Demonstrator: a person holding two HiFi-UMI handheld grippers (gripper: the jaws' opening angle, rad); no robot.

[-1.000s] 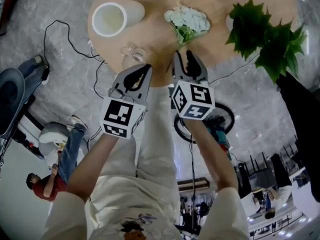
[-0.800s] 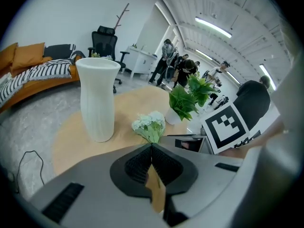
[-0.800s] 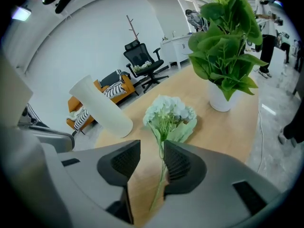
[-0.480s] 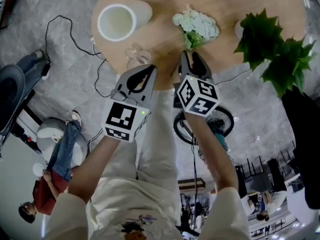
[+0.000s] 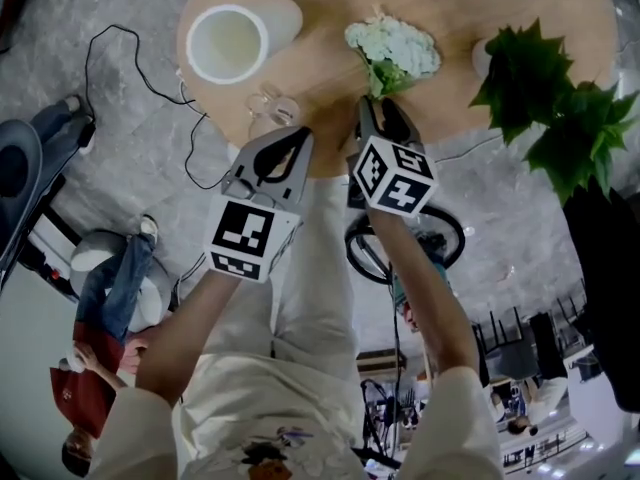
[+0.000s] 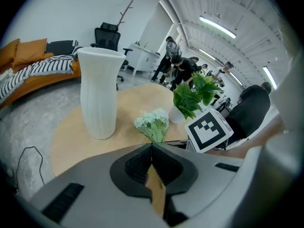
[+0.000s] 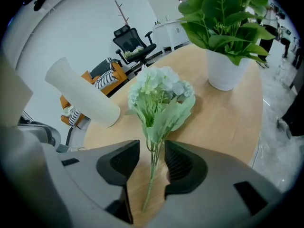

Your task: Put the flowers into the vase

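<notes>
Reaching for the stems looks like the step in hand; no flower is in the vase yet.

From the head view, the right hand-held gripper (image 5: pixel 383 108) points down at the near edge of the round desk (image 5: pixel 320 68), its tips at the stem end of the flowers (image 5: pixel 393 48). The flowers lie flat, pale heads toward the middle of the desk. The vase (image 5: pixel 232 40) stands upright by the left edge, well apart from the flowers, with nothing in its mouth. A potted plant (image 5: pixel 545 88) sits at the right edge. The left hand-held gripper (image 5: pixel 283 134) hangs over the near edge, beside a small clear glass thing (image 5: pixel 268 105).

From the left gripper view, that hand-held gripper is clenched, jaw against jaw, with nothing between. The vase and the flowers lie beyond it on the desk.

From the right gripper view, the jaws are released and have just been opening. The thin green stems (image 7: pixel 152 167) run between the pads with a gap on each side, so nothing is grasped yet.

The next move, as I judge it, calls for closing gently on the stems low down and lifting the bunch clear. It then needs turning heads-up before it goes across to the vase by the left edge. A hard squeeze could crush such thin stems.
</notes>
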